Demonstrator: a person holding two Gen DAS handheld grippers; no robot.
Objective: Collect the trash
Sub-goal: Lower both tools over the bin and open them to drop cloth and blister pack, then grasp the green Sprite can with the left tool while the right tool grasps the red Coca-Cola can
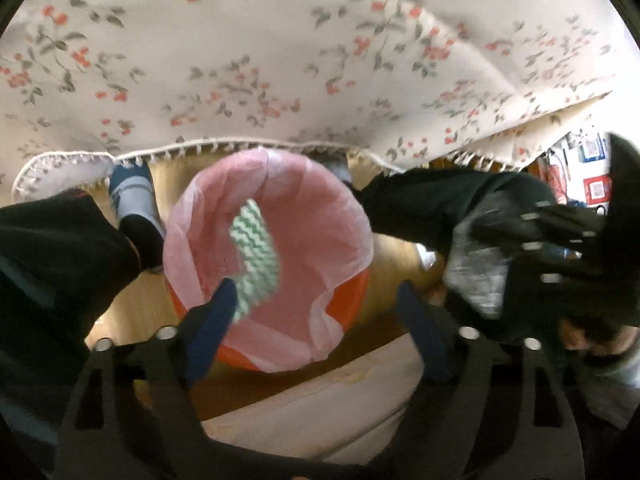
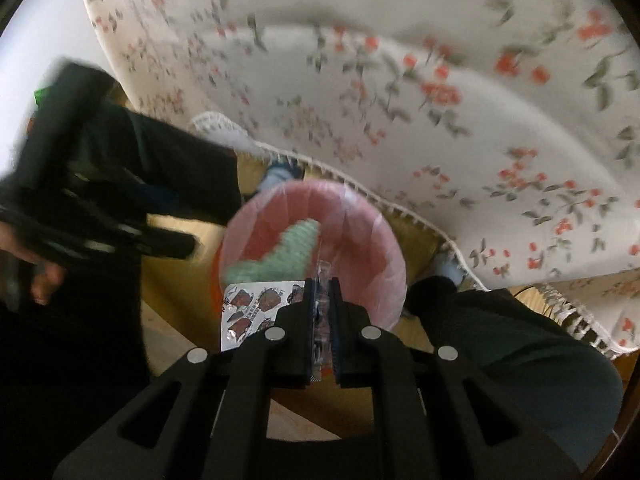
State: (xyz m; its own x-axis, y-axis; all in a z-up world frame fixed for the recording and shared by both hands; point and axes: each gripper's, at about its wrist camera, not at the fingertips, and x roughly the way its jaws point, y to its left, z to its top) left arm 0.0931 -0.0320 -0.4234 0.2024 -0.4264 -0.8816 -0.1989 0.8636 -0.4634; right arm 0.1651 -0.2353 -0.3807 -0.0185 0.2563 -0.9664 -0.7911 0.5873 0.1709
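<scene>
Left hand-held gripper [image 1: 316, 308] spread wide, empty, above the pink-lined bin [image 1: 268, 256]; green-white cloth [image 1: 254, 250] lies inside. Right hand-held gripper [image 2: 323, 292] clamped on a printed wrapper [image 2: 256, 312], over the bin's near rim.

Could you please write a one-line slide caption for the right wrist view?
Right gripper holds a printed wrapper above the pink-lined bin.

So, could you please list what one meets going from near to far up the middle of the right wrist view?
Right tool shut on a clear snack wrapper → green-and-white cloth inside the pink-lined bin → fringed hem → floral tablecloth.
</scene>
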